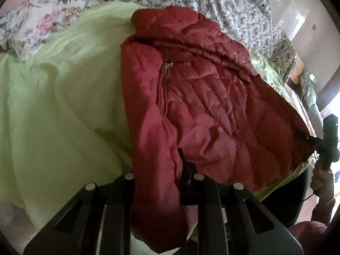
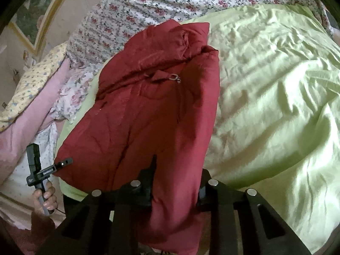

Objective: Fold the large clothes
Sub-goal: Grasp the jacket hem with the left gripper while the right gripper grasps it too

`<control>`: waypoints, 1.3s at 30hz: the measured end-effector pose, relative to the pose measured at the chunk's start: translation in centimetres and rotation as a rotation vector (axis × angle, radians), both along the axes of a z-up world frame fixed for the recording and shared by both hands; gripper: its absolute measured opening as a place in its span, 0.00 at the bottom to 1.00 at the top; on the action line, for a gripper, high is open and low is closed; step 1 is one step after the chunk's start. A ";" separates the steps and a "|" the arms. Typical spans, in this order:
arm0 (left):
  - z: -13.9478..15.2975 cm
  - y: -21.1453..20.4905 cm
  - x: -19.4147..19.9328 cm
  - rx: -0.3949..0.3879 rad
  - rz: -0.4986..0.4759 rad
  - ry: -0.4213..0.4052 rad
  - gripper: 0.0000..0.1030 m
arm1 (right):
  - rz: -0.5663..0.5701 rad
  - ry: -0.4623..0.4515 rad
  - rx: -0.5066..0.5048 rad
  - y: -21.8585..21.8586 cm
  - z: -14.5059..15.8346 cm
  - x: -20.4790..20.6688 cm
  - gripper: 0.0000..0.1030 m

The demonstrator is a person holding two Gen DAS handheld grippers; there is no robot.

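A dark red quilted jacket (image 1: 201, 106) lies zipped, front up, on a pale green sheet (image 1: 63, 106). Its collar points away from me and its zip pull (image 1: 169, 64) sits near the collar. At the bottom of the left wrist view, my left gripper (image 1: 158, 176) is shut on the jacket's near hem, and red cloth hangs down between its fingers. My right gripper (image 1: 312, 140) pinches the hem's other corner at the right edge. In the right wrist view, my right gripper (image 2: 176, 180) clamps a fold of the jacket (image 2: 148, 106). My left gripper (image 2: 63, 162) bites the far left corner.
The green sheet (image 2: 276, 106) covers a bed that has a floral cover (image 2: 148, 6) beyond the collar. A floral pillow (image 1: 42, 25) lies at the back left and a pink pillow (image 2: 27, 127) beside the bed. A hand (image 2: 46, 195) holds the left gripper. A framed picture (image 2: 31, 14) hangs on the wall.
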State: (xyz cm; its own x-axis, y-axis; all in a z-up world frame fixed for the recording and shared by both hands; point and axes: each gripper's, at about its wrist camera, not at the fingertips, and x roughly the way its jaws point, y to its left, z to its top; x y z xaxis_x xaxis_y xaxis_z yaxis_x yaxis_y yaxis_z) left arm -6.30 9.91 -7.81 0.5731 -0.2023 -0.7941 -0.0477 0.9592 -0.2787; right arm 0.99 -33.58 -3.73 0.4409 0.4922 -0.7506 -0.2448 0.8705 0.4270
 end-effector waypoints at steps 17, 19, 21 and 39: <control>6.5 0.7 3.5 -0.027 0.037 -0.184 0.15 | -0.034 -0.145 0.164 -0.4 4.4 3.3 0.21; 7.5 0.9 4.8 -0.025 0.049 -0.201 0.15 | -0.046 -0.162 0.173 -0.4 5.0 4.2 0.20; 8.6 1.1 6.0 -0.022 0.057 -0.223 0.15 | -0.060 -0.180 0.184 -0.3 5.7 5.2 0.20; 12.1 2.4 15.3 -0.013 0.155 -0.256 0.16 | -0.108 -0.292 0.236 0.5 9.2 13.9 0.20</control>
State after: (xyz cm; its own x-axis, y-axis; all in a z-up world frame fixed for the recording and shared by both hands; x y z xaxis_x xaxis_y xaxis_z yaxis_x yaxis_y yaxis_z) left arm 9.05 12.35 4.27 0.7795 -0.1062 -0.6173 -0.1194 0.9423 -0.3129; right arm 14.92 -33.03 5.49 0.6779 0.5754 -0.4576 -0.2979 0.7841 0.5445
